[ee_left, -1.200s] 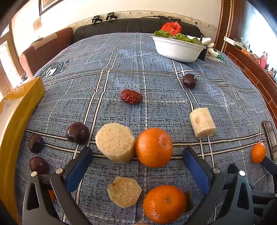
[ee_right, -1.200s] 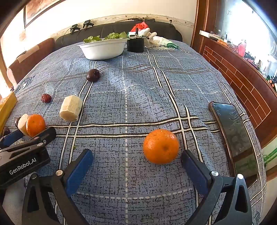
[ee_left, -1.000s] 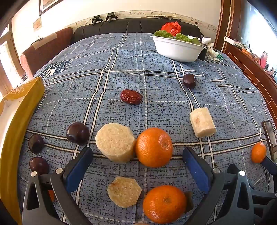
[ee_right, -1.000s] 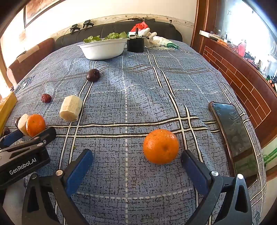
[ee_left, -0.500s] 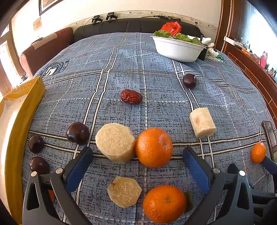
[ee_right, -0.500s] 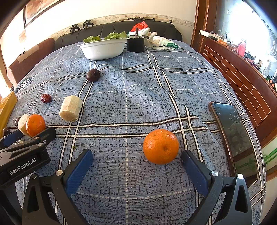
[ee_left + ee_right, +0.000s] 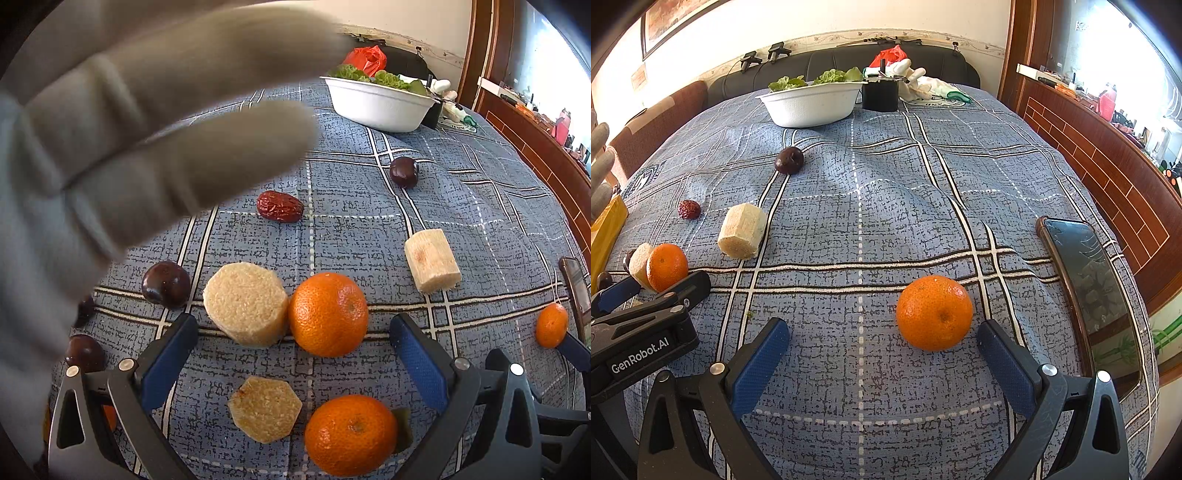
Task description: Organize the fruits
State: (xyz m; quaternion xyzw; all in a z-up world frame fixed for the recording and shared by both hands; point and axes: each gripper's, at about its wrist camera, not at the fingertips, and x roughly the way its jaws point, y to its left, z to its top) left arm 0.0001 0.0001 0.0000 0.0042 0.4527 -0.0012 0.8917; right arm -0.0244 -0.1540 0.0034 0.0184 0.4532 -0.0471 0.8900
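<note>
My left gripper (image 7: 295,362) is open and empty, low over the blue checked cloth. Between and just ahead of its fingers lie an orange (image 7: 328,314), a pale cane chunk (image 7: 245,303), a flat cane slice (image 7: 264,408) and a second orange (image 7: 351,434). Dark plums (image 7: 166,284) lie to the left, a red date (image 7: 279,206) farther off, another cane chunk (image 7: 432,260) to the right. My right gripper (image 7: 882,358) is open and empty, with a lone orange (image 7: 934,312) just ahead near its right finger. The left gripper (image 7: 613,295) shows at the left edge.
A gloved hand (image 7: 110,129) covers the upper left of the left wrist view. A white bowl of greens (image 7: 812,101) and a black holder (image 7: 881,94) stand at the far end. A phone (image 7: 1089,280) lies at the right edge. A yellow tray (image 7: 604,229) is at the left.
A gloved hand has come in front of the left wrist camera, hiding the yellow tray and the upper left. Neither gripper nor any fruit has moved.
</note>
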